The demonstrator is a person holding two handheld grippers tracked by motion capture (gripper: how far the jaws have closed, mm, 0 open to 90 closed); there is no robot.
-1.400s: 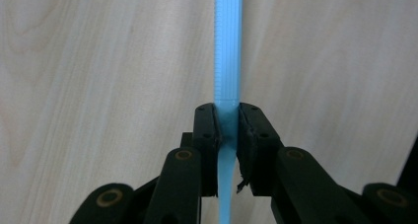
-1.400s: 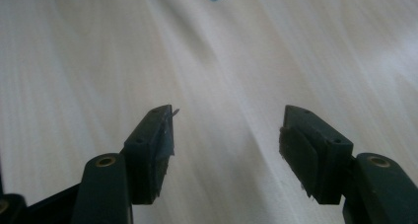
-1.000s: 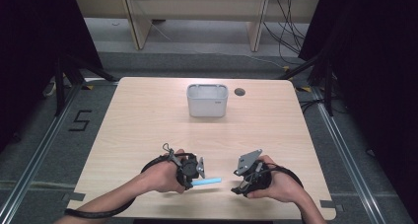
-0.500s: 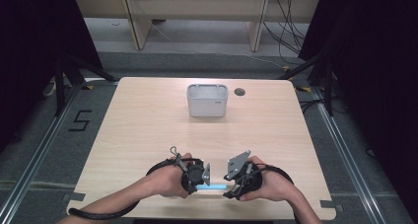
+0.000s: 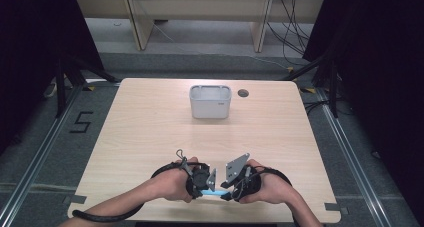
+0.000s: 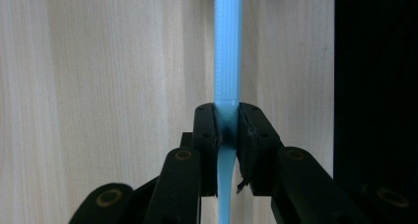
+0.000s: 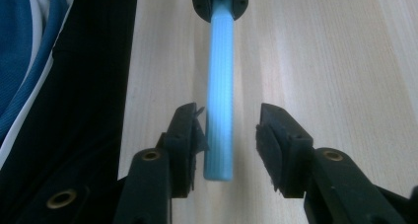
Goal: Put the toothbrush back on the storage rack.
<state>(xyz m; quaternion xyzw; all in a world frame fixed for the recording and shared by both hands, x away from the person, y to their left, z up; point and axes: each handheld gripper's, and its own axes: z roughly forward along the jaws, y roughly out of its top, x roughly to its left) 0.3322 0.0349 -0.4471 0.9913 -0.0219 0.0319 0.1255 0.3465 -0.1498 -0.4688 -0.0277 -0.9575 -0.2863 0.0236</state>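
left tool (image 6: 227,130) clamps the blue handle (image 7: 219,95) low over the desk (image 5: 150,132); right tool (image 7: 227,140), jaws just closing, straddles its free end, one pad barely touching.

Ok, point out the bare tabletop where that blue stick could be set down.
Bare wood runs either side of the grey bin and across the middle of the table, between bin and hands. It is crowded at the near edge, where the left gripper and right gripper meet over the blue stick.
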